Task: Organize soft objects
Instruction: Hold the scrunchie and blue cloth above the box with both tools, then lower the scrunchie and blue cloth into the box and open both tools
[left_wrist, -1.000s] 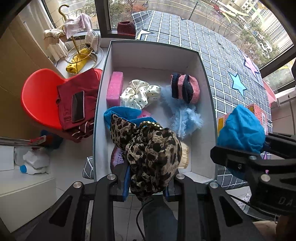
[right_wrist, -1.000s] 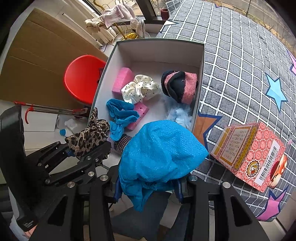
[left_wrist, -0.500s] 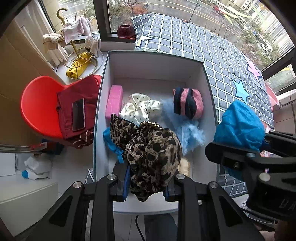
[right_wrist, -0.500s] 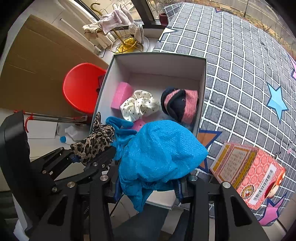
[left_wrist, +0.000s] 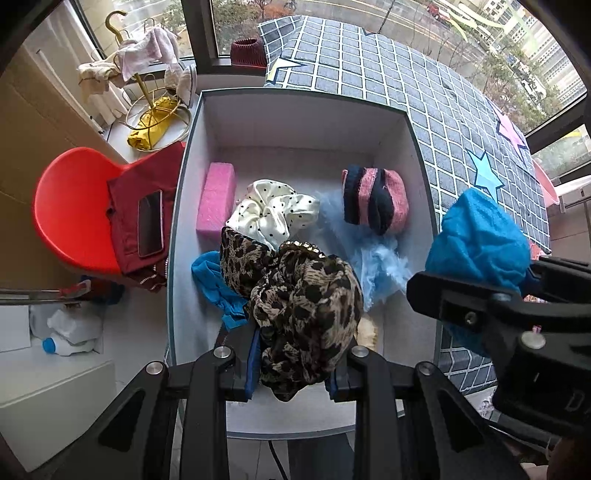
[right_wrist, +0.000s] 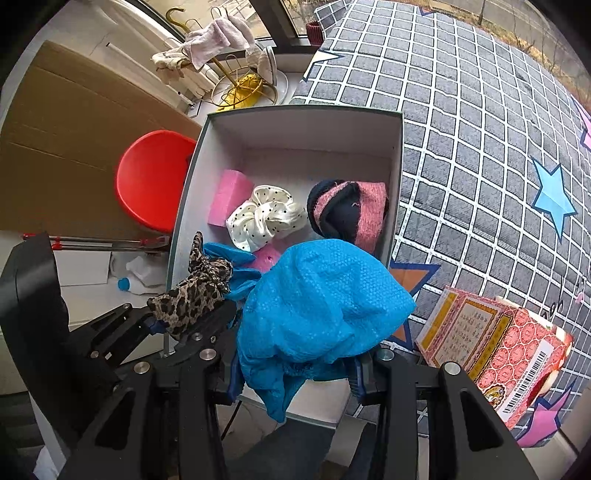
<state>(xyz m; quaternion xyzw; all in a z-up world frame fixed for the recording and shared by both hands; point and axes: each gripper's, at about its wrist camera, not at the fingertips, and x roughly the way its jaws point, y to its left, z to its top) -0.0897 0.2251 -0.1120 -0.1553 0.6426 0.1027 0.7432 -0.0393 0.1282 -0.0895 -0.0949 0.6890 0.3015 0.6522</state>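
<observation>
The box (left_wrist: 417, 155) holds a sponge (left_wrist: 216, 197), scrunchie (left_wrist: 273, 214) and sock (left_wrist: 375, 199); both grippers' jaws clamp cloths.

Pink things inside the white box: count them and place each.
3: a pink foam block at the left wall, a pink-and-navy knitted roll at the right, a small pink piece mid-floor. More may hide under held cloths.

Right tongs (right_wrist: 295, 369) clamp blue cloth (right_wrist: 317, 306) above box (right_wrist: 397, 177).

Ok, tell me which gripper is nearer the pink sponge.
Left. The left gripper, holding leopard cloth, is over the box near the sponge; the right gripper, holding blue cloth, sits farther off by the box's opposite side.
</observation>
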